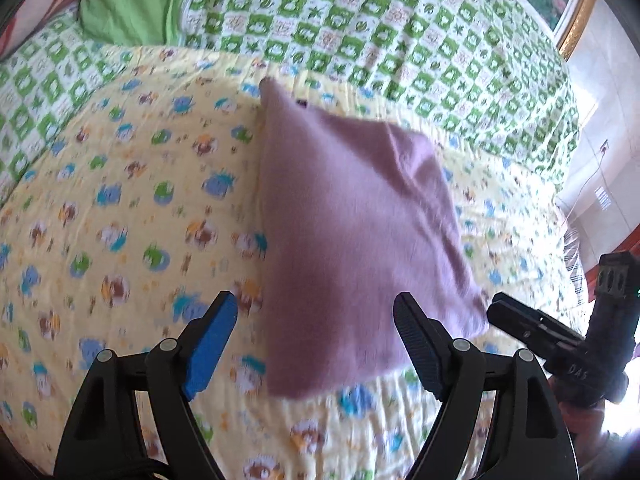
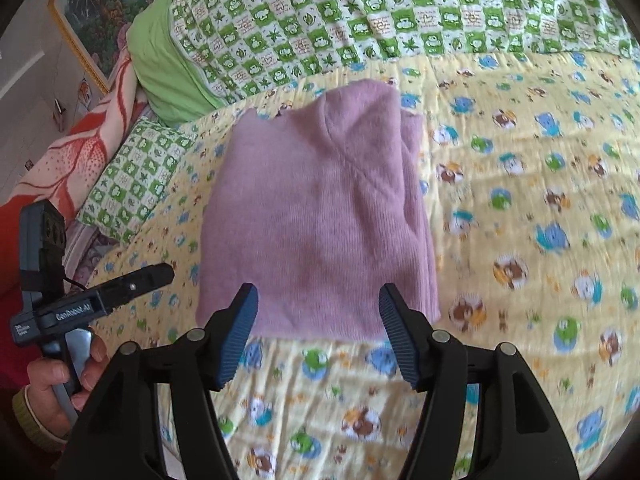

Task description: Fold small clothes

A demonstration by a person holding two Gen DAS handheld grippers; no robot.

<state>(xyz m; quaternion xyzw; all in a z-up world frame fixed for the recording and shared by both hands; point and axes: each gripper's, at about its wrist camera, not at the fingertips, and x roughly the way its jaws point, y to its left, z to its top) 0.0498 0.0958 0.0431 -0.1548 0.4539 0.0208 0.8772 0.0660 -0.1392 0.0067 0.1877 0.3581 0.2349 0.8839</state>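
Note:
A small purple knit garment (image 1: 352,232) lies folded into a rough rectangle on the yellow cartoon-print sheet (image 1: 120,208). It also shows in the right wrist view (image 2: 316,216), flat on the yellow sheet (image 2: 520,200). My left gripper (image 1: 316,308) is open and empty, just above the garment's near edge. My right gripper (image 2: 318,300) is open and empty, hovering at the garment's near edge. The right gripper shows at the right of the left wrist view (image 1: 532,328), and the left gripper at the left of the right wrist view (image 2: 120,288).
A green checked quilt (image 2: 400,12) and a plain green cloth (image 2: 164,76) lie behind the garment. A red patterned blanket (image 2: 80,144) and a framed picture (image 2: 104,12) are at the far left. The bed edge and a white floor (image 1: 600,152) are at the right.

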